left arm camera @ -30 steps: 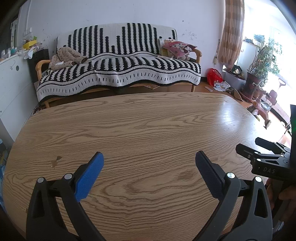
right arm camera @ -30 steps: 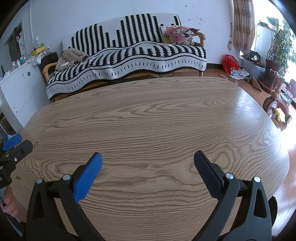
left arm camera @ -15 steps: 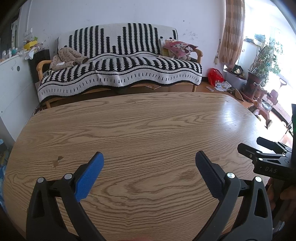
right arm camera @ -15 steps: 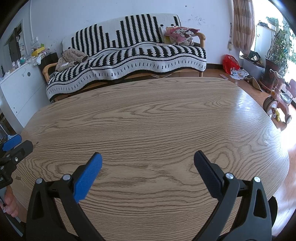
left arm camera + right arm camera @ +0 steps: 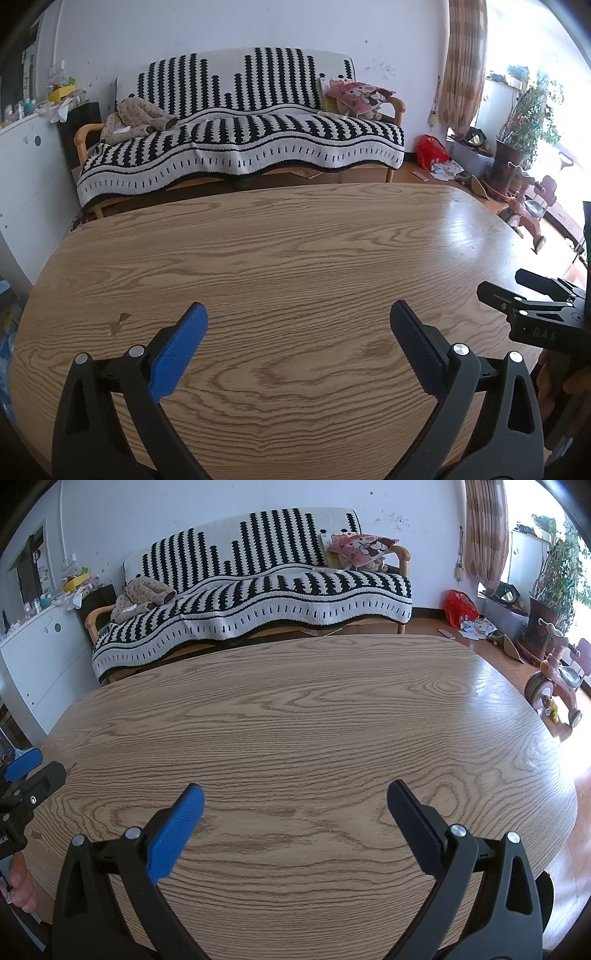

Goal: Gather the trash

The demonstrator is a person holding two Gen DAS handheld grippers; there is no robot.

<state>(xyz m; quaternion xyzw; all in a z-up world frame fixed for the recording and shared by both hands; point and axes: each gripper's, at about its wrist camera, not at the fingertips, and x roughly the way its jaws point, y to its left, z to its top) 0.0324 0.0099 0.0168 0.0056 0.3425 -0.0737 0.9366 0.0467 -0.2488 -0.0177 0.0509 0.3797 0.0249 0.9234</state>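
Observation:
Both views look across an oval wooden table [image 5: 295,258] [image 5: 314,720] that carries no trash I can see. My left gripper [image 5: 297,339] hovers open over the table's near edge, nothing between its blue pads. My right gripper [image 5: 295,819] is likewise open and empty over the near edge. In the left wrist view the right gripper's black frame [image 5: 535,314] shows at the far right. In the right wrist view the left gripper's blue pad [image 5: 24,762] shows at the far left, with a hand [image 5: 20,886] below it. A small dark chip [image 5: 118,321] marks the tabletop.
Behind the table stands a sofa [image 5: 240,147] under a black-and-white striped blanket, with clothes and a pink cushion [image 5: 358,96] on it. A red bag [image 5: 460,607] and scattered papers [image 5: 474,627] lie on the floor at right, near a pink tricycle [image 5: 557,686] and plants. A white cabinet [image 5: 40,657] stands left.
The left wrist view has drifted slightly, so the sofa sits a little to the right. The right gripper's view is unchanged. Both grippers stay open.

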